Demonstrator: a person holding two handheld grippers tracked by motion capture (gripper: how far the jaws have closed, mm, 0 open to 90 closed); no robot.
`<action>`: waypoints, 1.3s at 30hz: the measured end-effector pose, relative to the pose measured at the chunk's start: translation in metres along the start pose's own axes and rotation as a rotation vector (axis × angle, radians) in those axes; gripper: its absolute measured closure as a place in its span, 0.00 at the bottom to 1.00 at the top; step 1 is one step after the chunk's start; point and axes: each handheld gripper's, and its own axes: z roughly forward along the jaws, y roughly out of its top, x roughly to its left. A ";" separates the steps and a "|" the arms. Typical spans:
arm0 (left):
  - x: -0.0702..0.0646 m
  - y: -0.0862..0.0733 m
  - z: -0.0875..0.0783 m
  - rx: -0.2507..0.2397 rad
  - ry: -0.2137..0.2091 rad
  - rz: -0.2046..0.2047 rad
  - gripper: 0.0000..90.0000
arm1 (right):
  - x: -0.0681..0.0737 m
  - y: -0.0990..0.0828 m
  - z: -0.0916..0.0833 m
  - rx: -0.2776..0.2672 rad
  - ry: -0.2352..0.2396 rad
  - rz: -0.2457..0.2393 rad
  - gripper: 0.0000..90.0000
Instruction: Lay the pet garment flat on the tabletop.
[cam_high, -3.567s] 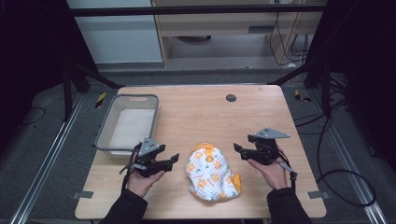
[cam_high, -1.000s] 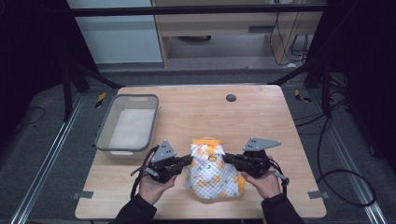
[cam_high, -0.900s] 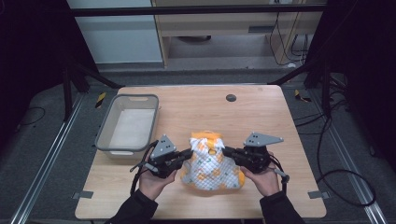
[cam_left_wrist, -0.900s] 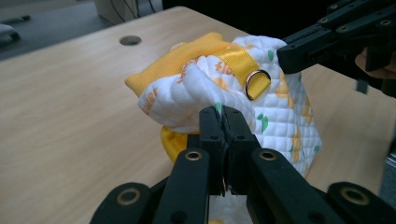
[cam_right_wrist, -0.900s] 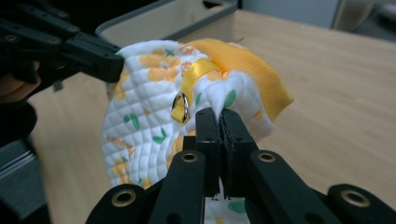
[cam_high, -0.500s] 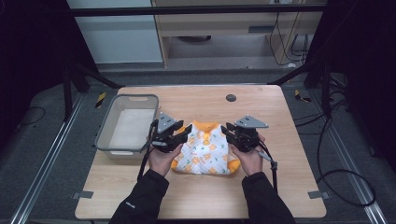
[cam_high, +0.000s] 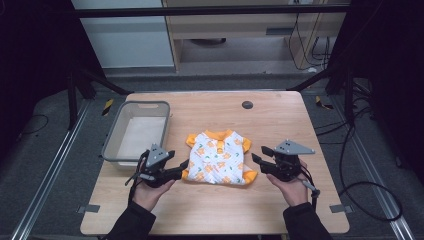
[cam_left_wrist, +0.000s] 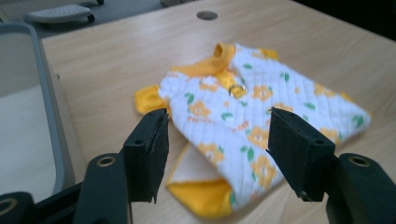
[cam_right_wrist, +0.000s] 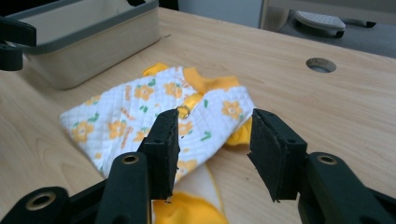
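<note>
1. Left gripper (cam_high: 184, 165) sits at lower left of the high view, its jaws parted after just opening, with nothing pressed between them; its tips lie just beside the garment's lower left corner.
2. Right gripper (cam_high: 256, 159) sits at lower right, its jaws likewise parted after just opening, near the orange hem.
3. Both forearms come in from the bottom edge, with the hands cupped under the grippers and the jaws pointing inward.
4. Quilted baby shirt (cam_high: 218, 157) lies spread flat at the frame's center, collar toward the top.
5. Grey bin (cam_high: 109, 146) stands at left, close behind the left gripper.
6. Bare table (cam_high: 280, 120) stretches to the upper right, and a bare strip runs along the bottom edge.
</note>
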 end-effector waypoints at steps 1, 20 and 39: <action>0.000 -0.005 0.000 0.010 -0.001 0.004 0.42 | 0.001 -0.004 -0.001 0.012 0.009 -0.006 0.57; -0.001 -0.046 0.028 0.174 -0.005 0.053 0.43 | 0.016 -0.054 0.018 0.155 0.116 -0.028 0.53; -0.011 -0.049 0.051 0.252 -0.054 0.081 0.76 | 0.028 -0.067 0.047 0.262 0.162 -0.067 0.77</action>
